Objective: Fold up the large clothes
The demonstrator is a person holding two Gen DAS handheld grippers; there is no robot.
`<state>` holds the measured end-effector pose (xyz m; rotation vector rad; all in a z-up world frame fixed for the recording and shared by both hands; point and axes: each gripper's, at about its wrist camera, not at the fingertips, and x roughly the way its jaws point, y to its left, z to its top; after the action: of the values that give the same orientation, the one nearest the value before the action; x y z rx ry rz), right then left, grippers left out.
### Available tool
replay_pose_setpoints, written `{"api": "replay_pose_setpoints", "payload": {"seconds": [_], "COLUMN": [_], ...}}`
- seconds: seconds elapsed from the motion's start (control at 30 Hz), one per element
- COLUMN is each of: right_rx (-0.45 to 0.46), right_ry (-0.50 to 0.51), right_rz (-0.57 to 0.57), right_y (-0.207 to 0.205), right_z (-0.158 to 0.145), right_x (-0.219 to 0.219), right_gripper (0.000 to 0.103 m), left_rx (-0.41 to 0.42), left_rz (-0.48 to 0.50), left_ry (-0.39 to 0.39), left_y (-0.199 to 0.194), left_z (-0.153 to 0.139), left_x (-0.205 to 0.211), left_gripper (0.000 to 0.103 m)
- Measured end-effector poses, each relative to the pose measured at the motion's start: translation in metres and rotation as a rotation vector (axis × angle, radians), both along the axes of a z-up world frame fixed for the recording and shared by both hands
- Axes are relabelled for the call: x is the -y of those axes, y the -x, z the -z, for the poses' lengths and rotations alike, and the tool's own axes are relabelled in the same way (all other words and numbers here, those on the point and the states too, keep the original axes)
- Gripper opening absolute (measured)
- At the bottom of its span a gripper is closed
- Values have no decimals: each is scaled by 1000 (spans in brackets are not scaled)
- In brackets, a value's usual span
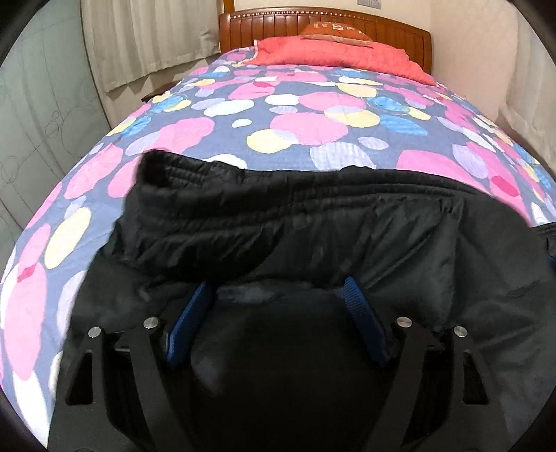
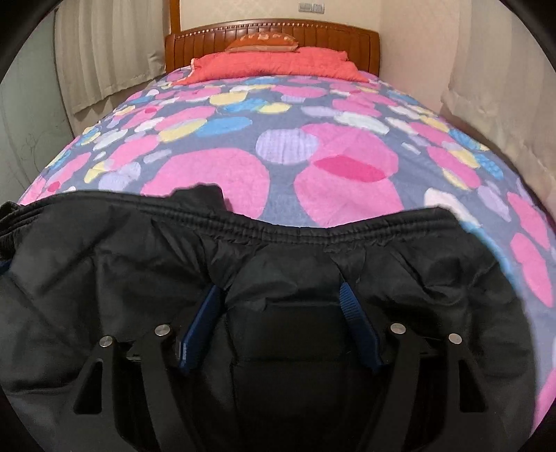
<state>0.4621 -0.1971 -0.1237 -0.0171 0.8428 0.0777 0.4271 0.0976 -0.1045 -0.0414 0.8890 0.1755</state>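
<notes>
A large black padded jacket [image 1: 312, 226] lies across the near part of the bed, its elastic hem edge facing the headboard. It also shows in the right wrist view [image 2: 278, 250]. My left gripper [image 1: 276, 288] has its blue fingers [image 1: 189, 323] wide apart with jacket fabric draped over the tips and bunched between them. My right gripper [image 2: 279, 292] stands the same way, blue fingers [image 2: 359, 330] apart, tips hidden under the fabric. Whether either grips the cloth is hidden.
The bed has a quilt [image 1: 312, 114] with pink, yellow and blue circles. A red folded blanket [image 1: 340, 57] and an orange pillow [image 2: 264, 43] lie by the wooden headboard [image 2: 271, 29]. Curtains [image 1: 146, 38] hang left; a wall runs along the right.
</notes>
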Motion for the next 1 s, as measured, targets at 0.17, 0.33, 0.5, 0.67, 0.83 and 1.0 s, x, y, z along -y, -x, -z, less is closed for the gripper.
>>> {"api": "replay_pose_setpoints", "payload": {"seconds": [0.17,0.33,0.5,0.67,0.83,1.0], "right_rx": [99,28,-41,60,8,-24], "right_ry": [-88,34,-32,-5,73,17], "right_rz": [-64,-151,-144,-100,55,66], "right_y": [21,12,1,29,18,9], "right_z": [-32,-4,7,-26,-7,8], "right_x": [-26,-74,-64,-23,31,36], "right_gripper": [70,66,66,66,67,70], "left_rx": [130,61,-21,39,4,-7], "left_rz": [54,157,152,121,12,41], "left_ry": [86,11,-26,64,66,-6], "left_y": [20,0,-16,13,7,2], "left_z": [-34,-8,17,-11,4,17], "left_x": [14,62,69,38,0,9], "left_gripper": [78,78,78,75,75,78]}}
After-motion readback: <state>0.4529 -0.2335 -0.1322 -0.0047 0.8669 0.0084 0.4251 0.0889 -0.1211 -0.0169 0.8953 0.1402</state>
